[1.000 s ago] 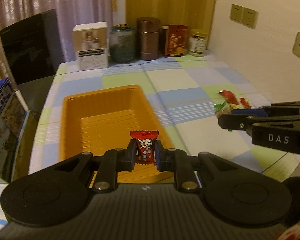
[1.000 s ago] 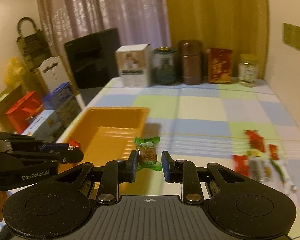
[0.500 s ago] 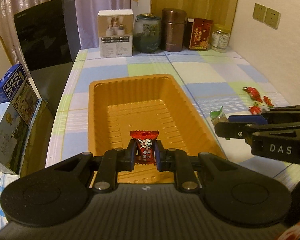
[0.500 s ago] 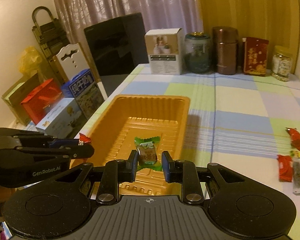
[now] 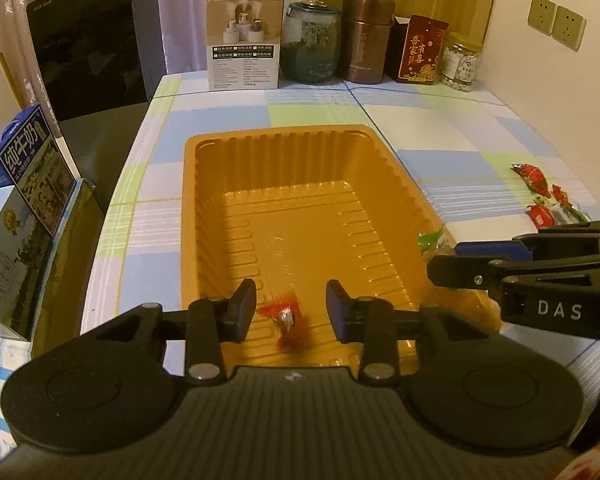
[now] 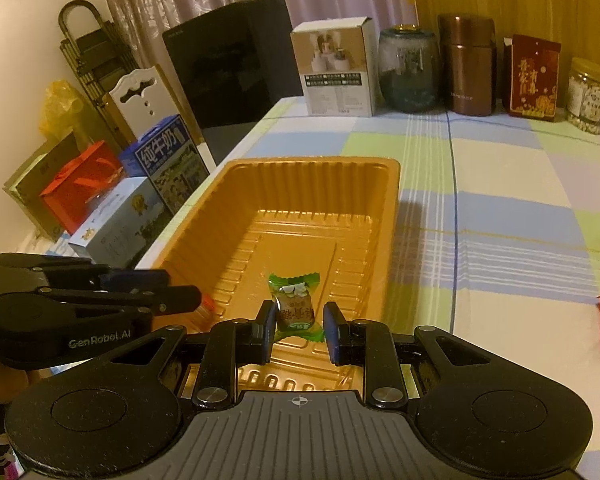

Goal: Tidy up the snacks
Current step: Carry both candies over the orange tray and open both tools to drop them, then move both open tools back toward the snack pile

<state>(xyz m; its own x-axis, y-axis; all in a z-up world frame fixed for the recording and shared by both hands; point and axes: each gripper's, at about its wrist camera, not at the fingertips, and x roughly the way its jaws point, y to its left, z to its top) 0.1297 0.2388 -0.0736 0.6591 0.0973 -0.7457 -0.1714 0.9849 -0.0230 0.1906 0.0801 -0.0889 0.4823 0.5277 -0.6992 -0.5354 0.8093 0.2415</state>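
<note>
Nearest the camera, the left gripper (image 5: 291, 312) hangs over the near end of the orange tray (image 5: 400, 184). Its jaws have just been opening, and the red-wrapped candy (image 5: 286, 322) now lies blurred between the parted pads, touched by neither, just above or on the tray's ribbed floor; which one cannot be told. Beside it, over the tray's near right part, the right gripper (image 6: 299, 322) is clenched on a green-wrapped candy (image 6: 296, 306), pinched by its sides with the twisted ends sticking out above and below. Apart from these two sweets, the tray's floor shows only bare ridges.

The tray sits on a checked tablecloth (image 5: 460, 128). To the tray's right, well apart from it, a small heap of loose wrapped candies (image 5: 540, 196) lies on the cloth. To the tray's left, off the table edge, stand a blue milk carton box (image 6: 168, 164) and a pale box (image 6: 120, 224).

Far beyond the tray, along the table's back edge, stand a white product box (image 5: 244, 40), a glass jar (image 5: 310, 42), a brown canister (image 5: 366, 38), a red packet (image 5: 420, 52) and a small clear jar (image 5: 460, 62) holding pale pieces.
</note>
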